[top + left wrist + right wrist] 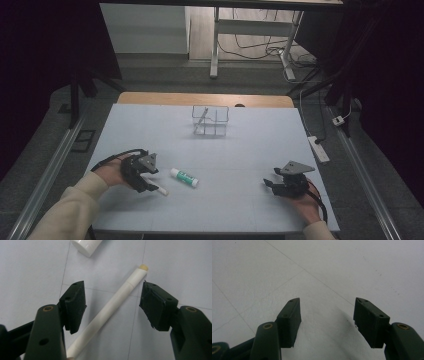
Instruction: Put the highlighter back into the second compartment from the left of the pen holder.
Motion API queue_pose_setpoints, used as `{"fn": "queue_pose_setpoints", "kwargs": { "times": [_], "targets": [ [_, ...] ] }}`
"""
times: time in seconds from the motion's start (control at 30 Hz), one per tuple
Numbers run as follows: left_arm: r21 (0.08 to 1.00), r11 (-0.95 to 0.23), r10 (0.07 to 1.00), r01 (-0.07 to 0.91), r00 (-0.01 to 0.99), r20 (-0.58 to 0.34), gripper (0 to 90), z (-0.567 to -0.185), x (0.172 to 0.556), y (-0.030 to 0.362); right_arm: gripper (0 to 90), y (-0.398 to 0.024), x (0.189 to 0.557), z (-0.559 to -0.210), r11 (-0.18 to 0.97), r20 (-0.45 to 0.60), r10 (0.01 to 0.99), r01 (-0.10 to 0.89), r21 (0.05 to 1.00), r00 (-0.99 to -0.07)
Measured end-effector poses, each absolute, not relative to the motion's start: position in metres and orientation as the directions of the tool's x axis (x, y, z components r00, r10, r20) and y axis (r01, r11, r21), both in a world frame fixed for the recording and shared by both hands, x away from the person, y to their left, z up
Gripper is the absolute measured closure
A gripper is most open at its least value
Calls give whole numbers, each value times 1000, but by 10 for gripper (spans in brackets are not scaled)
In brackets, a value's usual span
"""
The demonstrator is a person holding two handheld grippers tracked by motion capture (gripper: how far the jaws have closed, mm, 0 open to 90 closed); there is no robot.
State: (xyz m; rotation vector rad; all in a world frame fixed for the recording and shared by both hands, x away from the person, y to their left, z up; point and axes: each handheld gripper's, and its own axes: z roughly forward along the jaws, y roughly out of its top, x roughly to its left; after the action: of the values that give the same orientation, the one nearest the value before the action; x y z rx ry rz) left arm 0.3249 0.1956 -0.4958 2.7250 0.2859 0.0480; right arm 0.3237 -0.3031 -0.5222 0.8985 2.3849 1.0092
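A white pen (pixel 110 307) lies on the pale table mat, slanting between the open jaws of my left gripper (pixel 113 306); neither pad touches it. From above, that left gripper (pixel 148 181) sits at the front left with the pen (pixel 159 190) poking out toward the right. A white glue stick with a green label (pixel 184 177) lies just right of it, and its white end (pixel 86 246) shows at the top of the left gripper view. My right gripper (pixel 271 184) rests at the front right, open (pixel 325 315) over bare mat.
A clear plastic organiser with compartments (pixel 210 120) stands at the middle back of the mat (pixel 225 155), with a slim stick leaning in its left part. Beyond the table are desk legs (pixel 215 45), cables and a power strip (pixel 318 148) on the floor.
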Motion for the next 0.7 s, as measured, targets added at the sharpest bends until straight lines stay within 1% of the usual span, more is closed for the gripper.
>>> {"fn": "queue_pose_setpoints", "kwargs": {
  "times": [0.2, 0.43, 0.6, 0.7],
  "targets": [
    [356, -920, 172, 162, 985, -3, 373, -500, 326, 193, 385, -303, 324, -523, 537, -108, 689, 404, 740, -717],
    [334, -935, 131, 120, 991, 11, 379, -505, 327, 190, 384, -302, 324, -523, 539, -105, 688, 407, 738, -719],
    [305, -949, 93, 82, 995, 21, 420, -510, 328, 187, 384, -302, 325, -524, 541, -105, 686, 409, 735, -720],
    [301, -951, 77, 68, 997, 18, 460, -511, 328, 186, 384, -302, 325, -524, 541, -105, 686, 409, 735, -720]
  ]
}}
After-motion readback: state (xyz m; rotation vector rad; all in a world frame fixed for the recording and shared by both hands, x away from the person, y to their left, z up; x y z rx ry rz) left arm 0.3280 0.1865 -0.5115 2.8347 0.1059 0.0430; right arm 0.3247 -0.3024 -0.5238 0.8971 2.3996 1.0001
